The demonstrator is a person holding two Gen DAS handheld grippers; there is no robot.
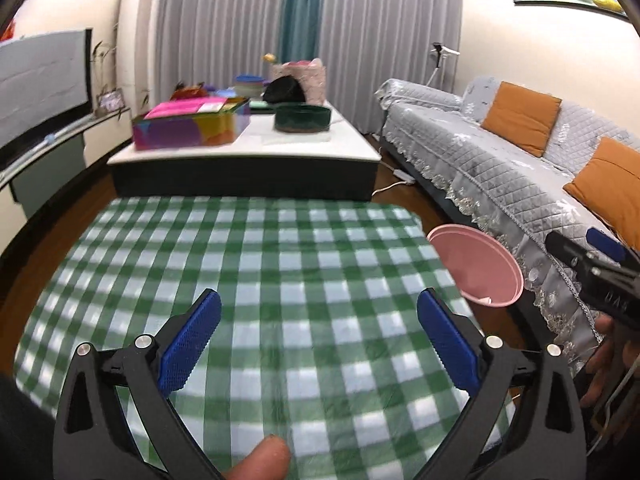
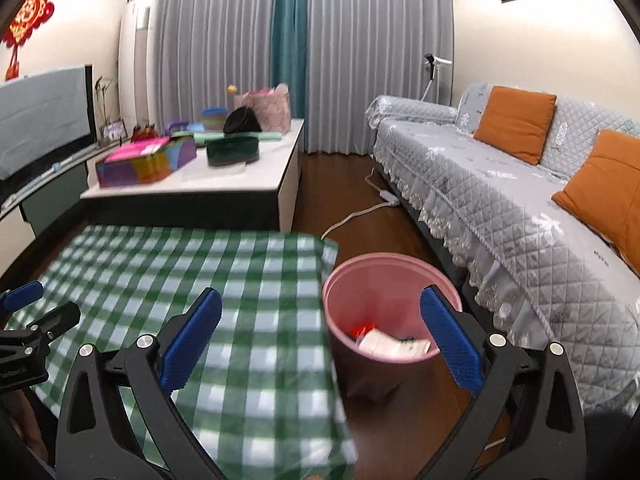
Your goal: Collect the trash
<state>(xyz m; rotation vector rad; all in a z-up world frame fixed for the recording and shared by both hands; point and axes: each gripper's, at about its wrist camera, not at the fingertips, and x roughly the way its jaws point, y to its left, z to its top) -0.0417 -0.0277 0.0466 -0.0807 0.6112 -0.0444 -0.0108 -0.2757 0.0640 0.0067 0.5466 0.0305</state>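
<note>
Below, trash lies between right claw fingers.

Pink bin looks smooth plastic; checked cloth has a slight sheen; sofa cover is quilted fabric; floor is glossy wood.

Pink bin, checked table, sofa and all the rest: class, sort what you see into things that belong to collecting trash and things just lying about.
Belongs to the job:
- pink bin, wrappers already inside
- left gripper, open and empty
- right gripper, open and empty
- checked tablecloth, the surface being cleared

Just lying about:
- colourful box
- dark green bowl
- orange cushions
- sofa
</note>
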